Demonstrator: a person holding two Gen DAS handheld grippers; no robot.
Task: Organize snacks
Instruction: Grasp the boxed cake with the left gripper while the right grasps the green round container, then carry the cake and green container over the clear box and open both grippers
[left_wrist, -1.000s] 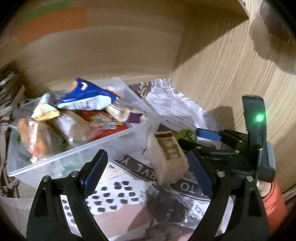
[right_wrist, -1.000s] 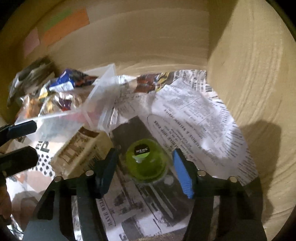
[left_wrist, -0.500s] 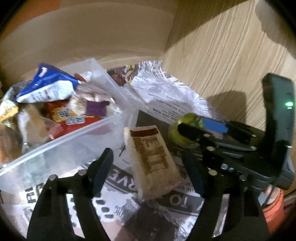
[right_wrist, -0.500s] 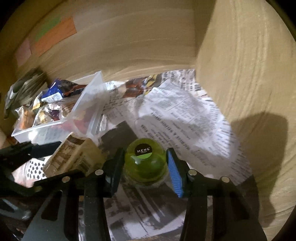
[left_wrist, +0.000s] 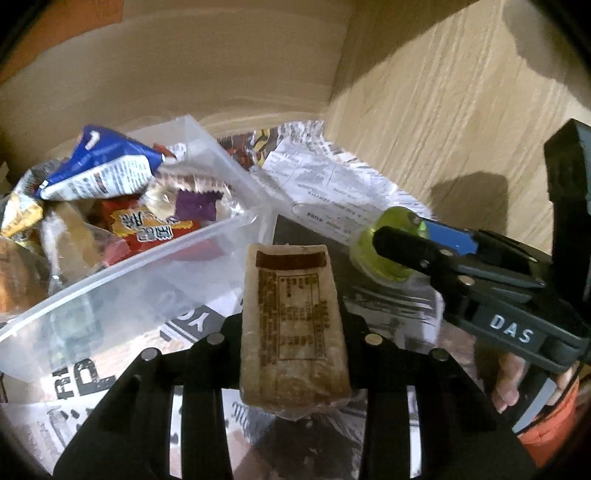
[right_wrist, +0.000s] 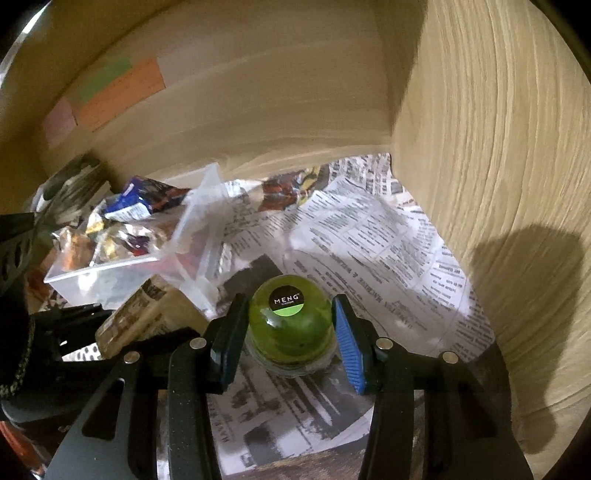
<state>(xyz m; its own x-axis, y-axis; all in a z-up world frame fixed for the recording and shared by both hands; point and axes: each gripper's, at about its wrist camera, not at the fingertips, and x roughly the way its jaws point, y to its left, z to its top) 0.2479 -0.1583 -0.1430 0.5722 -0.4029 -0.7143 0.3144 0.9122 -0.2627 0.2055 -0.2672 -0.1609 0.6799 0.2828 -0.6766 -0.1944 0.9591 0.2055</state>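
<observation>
Left wrist view shows the biggest thing first: the clear plastic bin (left_wrist: 122, 295) sitting on the newspaper (left_wrist: 332, 184) that lines the shelf, pushed toward the back-left, already heaped with wrapped snacks, a blue packet (left_wrist: 99, 166) on top. A second ago the left gripper (left_wrist: 293, 354) stood wide open on either side of the tan snack bar (left_wrist: 291, 317); now its jaws are closing on that bar and appear to pinch its lower half, with the bar standing up between them just beside the bin's near wall. The right gripper (right_wrist: 291, 332) had its jaws apart around the green jelly cup (right_wrist: 290, 317) a second ago; they now press against the cup's sides, and the cup looks a little raised off the paper, near the shelf's right wall.

So both loose snacks seem to have gone from lying on the paper to being held, one in each gripper. To my eye that leaves the carry: each one has only a short way to go over the bin's rim. The bin is full at its far end, so the nearer, emptier part looks the easier spot to drop them.
</observation>
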